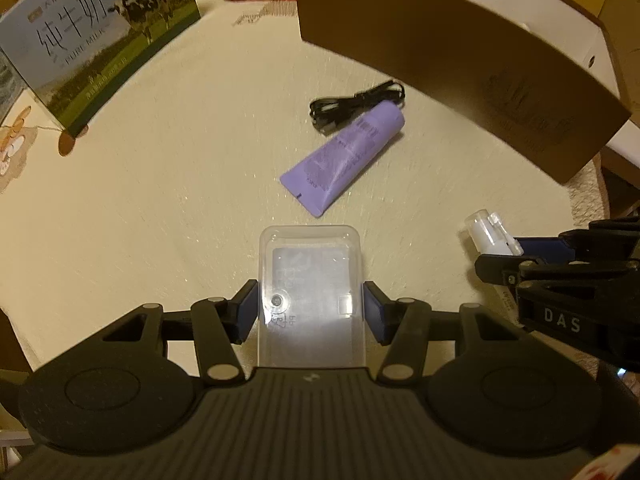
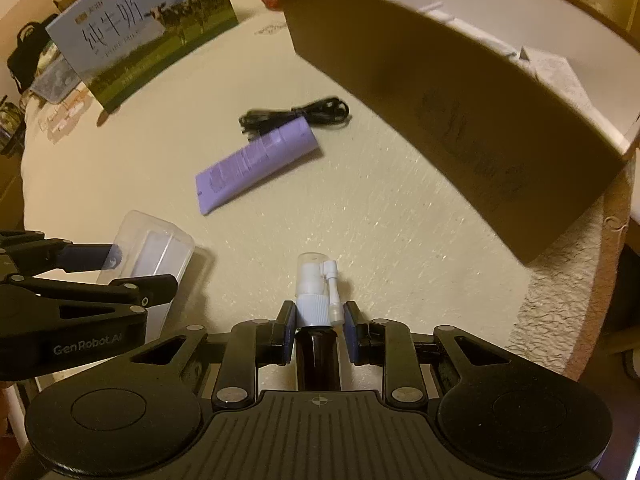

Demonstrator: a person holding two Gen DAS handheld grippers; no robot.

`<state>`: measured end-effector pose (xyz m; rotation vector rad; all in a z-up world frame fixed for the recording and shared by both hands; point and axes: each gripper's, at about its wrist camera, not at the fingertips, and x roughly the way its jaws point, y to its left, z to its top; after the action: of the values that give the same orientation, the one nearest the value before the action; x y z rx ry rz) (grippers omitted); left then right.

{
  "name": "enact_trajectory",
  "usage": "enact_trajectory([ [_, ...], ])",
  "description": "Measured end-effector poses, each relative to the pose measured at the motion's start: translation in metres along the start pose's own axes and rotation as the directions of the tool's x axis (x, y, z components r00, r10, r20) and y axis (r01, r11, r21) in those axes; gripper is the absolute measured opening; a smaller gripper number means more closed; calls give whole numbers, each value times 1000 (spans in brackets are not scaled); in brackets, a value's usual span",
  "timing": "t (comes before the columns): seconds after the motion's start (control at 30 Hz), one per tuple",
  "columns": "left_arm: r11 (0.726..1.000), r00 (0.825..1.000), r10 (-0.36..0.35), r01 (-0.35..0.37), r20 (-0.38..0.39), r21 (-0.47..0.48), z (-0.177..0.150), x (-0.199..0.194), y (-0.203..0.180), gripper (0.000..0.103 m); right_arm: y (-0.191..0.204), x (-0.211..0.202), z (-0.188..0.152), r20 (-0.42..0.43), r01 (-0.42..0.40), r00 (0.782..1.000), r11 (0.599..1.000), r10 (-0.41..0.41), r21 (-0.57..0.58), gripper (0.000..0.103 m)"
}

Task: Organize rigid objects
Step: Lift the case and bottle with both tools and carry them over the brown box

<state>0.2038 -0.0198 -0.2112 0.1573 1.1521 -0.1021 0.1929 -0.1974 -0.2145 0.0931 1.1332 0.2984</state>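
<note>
With our left gripper clamping the clear box and our right gripper pinching the spray bottle at its slim neck, the bottle, jutting ahead of the fingertips, could swivel and slip free.

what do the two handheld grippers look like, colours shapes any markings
Both are matte black plastic. The left gripper and right gripper each have a ribbed central body, two round discs at the sides, and angular linkage arms with silver rivets ending in blue pads. Side lettering reads "DAS" on the right one, "GenRobot.AI" on the left. No cables or sleeves show.
</note>
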Motion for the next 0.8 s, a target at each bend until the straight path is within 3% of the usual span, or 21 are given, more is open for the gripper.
enact_trajectory([
  [0.33, 1000, 996, -15, 15, 84, 2, 18, -53, -9, 51, 4, -61, 16, 114, -16, 993, 1000, 14, 18, 22],
  [0.8, 997, 980, -52, 41, 194, 61, 32, -117, -45, 51, -10, -137, 13, 234, 4, 972, 998, -19, 63, 22],
])
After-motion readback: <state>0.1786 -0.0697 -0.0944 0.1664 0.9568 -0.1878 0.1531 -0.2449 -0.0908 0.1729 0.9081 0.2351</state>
